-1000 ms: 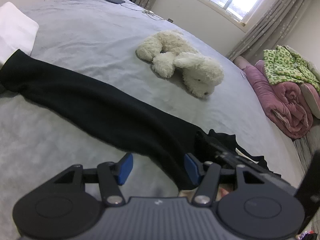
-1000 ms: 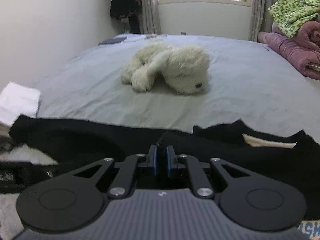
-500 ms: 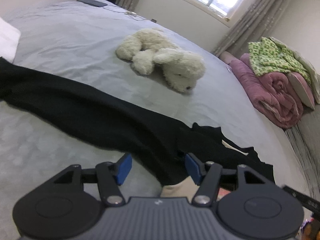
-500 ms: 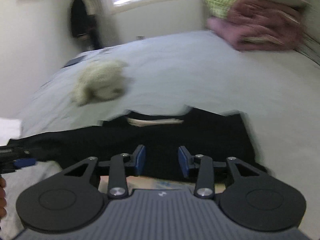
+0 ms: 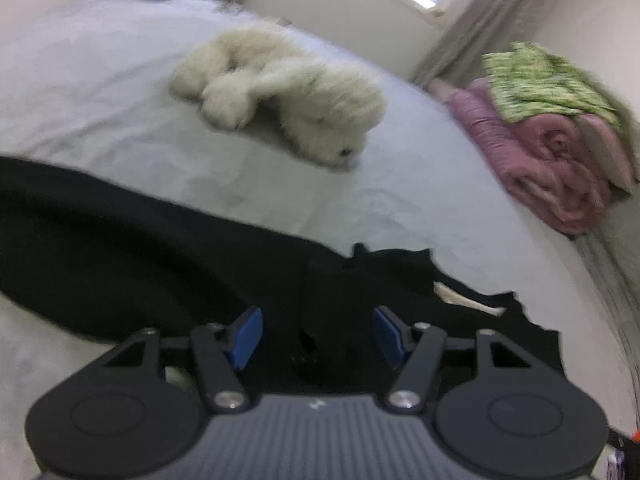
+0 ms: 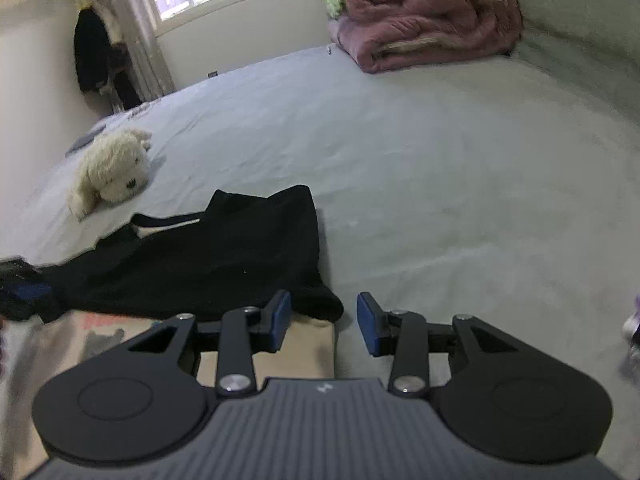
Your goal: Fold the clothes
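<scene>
Bedroom scene: the wide grey bed sheet (image 6: 440, 160) has a black long-sleeved garment (image 5: 140, 248) spread flat across its near edge. Left gripper (image 5: 316, 334) hangs over the dark cloth, jaws wide apart, nothing in them. Right gripper (image 6: 323, 322) is spread too, at the garment's corner. Fluffy white plush dog (image 5: 280, 88) lies further back, with the rolled pink quilt (image 6: 428, 12) beyond.

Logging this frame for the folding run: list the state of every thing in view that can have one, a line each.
left gripper: open, over the black garment, holding nothing.
right gripper: open, at the garment's right edge, holding nothing.
black garment: lying on the bed, partly folded, one sleeve stretched out to the left.
plush dog: lying on its side, untouched.
pink quilt: rolled up at the bed's far edge.
green checked cloth: heaped on the quilt.
</scene>
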Action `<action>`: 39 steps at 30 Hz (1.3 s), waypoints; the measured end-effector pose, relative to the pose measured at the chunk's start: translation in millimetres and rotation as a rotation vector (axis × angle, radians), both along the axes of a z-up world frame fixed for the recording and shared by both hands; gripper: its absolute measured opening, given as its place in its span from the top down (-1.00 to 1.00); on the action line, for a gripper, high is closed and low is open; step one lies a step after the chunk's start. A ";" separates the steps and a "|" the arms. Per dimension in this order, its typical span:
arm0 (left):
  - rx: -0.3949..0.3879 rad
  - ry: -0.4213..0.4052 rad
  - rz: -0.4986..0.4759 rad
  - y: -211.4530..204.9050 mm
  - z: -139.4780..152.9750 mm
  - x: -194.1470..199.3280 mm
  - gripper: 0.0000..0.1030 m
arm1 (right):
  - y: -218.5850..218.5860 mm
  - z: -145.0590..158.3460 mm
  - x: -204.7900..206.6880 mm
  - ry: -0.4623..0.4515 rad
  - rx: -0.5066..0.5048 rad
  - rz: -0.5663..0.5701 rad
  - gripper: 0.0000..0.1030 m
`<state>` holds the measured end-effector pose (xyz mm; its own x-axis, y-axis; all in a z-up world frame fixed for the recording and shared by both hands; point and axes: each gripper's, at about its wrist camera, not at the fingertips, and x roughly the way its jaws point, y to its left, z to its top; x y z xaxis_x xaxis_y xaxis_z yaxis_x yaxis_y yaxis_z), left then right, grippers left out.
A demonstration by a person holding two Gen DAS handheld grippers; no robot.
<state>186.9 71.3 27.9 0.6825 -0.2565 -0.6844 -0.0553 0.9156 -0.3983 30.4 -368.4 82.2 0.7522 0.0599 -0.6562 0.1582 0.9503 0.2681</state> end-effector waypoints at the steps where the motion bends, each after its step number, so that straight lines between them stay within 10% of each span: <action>1: 0.007 0.016 0.005 -1.9 -4.5 5.1 -0.18 | -3.1 -2.1 0.2 0.007 0.020 0.003 0.21; 4: 0.109 0.024 -0.005 -11.9 -5.7 9.9 0.16 | 1.2 -7.4 4.0 0.024 -0.077 0.041 0.21; 7: 0.183 0.010 -0.040 -18.5 0.6 9.9 0.98 | 4.8 -20.6 11.8 0.074 -0.135 0.074 0.21; 20: 0.126 -0.066 -0.014 1.6 12.1 6.5 0.98 | 25.6 -38.2 22.4 0.001 -0.357 0.142 0.21; 25: 0.118 -0.082 0.004 2.1 15.6 7.0 0.98 | 39.1 -41.1 23.2 -0.021 -0.464 0.179 0.91; 34: 0.049 -0.075 0.003 22.3 12.6 4.6 1.00 | 66.2 -45.6 13.5 -0.063 -0.706 0.272 0.94; 39: -0.036 -0.036 0.005 22.1 3.5 6.3 0.29 | 70.8 -53.6 13.7 -0.031 -0.790 0.306 0.88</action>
<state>193.2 93.4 31.4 0.7077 -0.2772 -0.6498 -0.0445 0.9005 -0.4325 44.1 -297.6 28.6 0.7958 -0.2035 -0.5703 -0.1333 0.8599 -0.4928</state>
